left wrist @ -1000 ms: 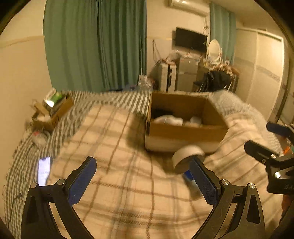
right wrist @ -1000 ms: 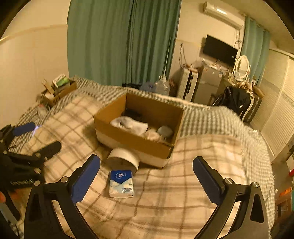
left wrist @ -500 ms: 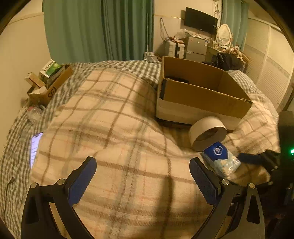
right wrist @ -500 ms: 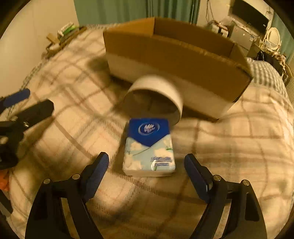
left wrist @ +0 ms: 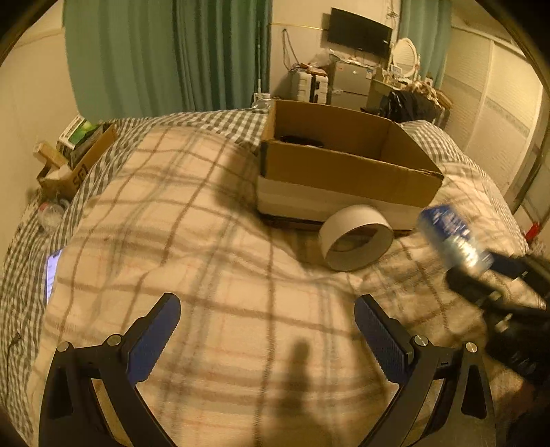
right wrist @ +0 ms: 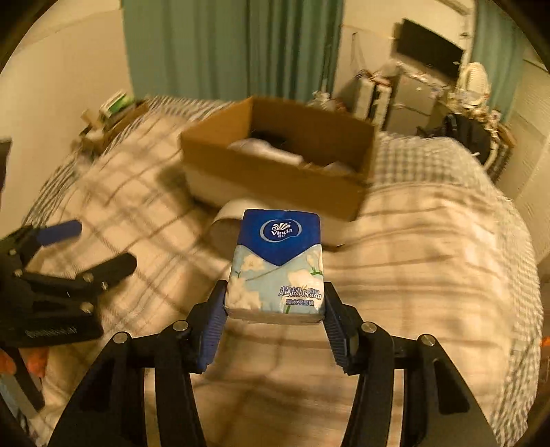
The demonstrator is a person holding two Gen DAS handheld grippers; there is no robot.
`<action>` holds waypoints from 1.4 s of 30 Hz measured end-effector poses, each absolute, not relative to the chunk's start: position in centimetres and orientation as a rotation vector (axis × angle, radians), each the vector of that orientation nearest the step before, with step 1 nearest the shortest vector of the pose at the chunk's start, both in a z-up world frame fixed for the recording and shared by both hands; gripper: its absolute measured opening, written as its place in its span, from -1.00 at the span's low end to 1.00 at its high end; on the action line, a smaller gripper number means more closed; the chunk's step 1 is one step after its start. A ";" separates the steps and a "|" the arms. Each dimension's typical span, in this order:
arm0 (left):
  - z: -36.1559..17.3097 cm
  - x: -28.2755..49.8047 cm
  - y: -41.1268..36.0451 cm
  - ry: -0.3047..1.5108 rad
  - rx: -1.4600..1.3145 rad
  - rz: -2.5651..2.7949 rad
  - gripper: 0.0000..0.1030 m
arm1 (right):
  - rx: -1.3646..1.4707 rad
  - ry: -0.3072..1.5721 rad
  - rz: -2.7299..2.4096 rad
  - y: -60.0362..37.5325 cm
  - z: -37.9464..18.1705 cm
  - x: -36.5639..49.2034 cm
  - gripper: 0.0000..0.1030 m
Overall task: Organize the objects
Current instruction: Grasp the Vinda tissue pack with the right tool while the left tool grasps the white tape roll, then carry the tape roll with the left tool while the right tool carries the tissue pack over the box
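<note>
Pinching a tissue pack (right wrist: pixel 276 264) between its blue pads, our right gripper (right wrist: pixel 275 309) holds it lifted above the bed (right wrist: pixel 429 275). The pack is a soft rectangular bundle with a dark blue top that bears a white oval "Vinda" logo, and a pale blue lower part printed with white flowers and some lettering. Its near end sits between the pads, while the far end points toward the cardboard box (right wrist: pixel 275 172). In the left wrist view the same pack (left wrist: pixel 453 237) shows blurred at the far right, raised off the blanket.

Our left gripper (left wrist: pixel 268 337) is spread wide with nothing between its fingers, low over the near part of the bed.

A white roll of tape (left wrist: pixel 355 237) lies on its side just in front of the box, close to the box's near wall; whether it touches we cannot tell. The open box holds some pale items and something dark at its far side.

The bed wears a cream plaid blanket, with a grey checked cover at its edges. A lit phone (left wrist: pixel 51 271) lies at the left edge. A smaller box of clutter (left wrist: pixel 75 154) sits at the far left. Green curtains (left wrist: pixel 172 55) hang behind, and a wall television (left wrist: pixel 359 31) and a round mirror (left wrist: pixel 405 56) stand at the far right.
</note>
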State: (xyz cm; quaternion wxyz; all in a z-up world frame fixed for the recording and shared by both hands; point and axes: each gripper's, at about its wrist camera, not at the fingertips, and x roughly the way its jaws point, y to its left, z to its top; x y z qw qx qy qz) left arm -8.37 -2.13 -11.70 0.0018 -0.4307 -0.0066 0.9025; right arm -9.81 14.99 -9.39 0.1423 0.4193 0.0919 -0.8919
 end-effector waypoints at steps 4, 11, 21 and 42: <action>-11.6 -9.9 -0.3 -0.051 -1.379 2.786 1.00 | 1.194 0.276 -2.620 16.2 -7.8 -11.3 0.02; -11.8 -13.3 4.5 0.055 -1.355 2.735 1.00 | 1.174 0.371 -2.635 17.4 -6.7 -13.8 0.02; -15.2 -18.6 6.7 0.009 -1.475 2.732 1.00 | 1.270 0.269 -2.615 19.4 -10.4 -16.1 0.01; -10.0 -12.2 4.2 -0.081 -1.282 2.778 0.68 | 1.208 0.218 -2.670 19.1 -7.2 -12.1 0.01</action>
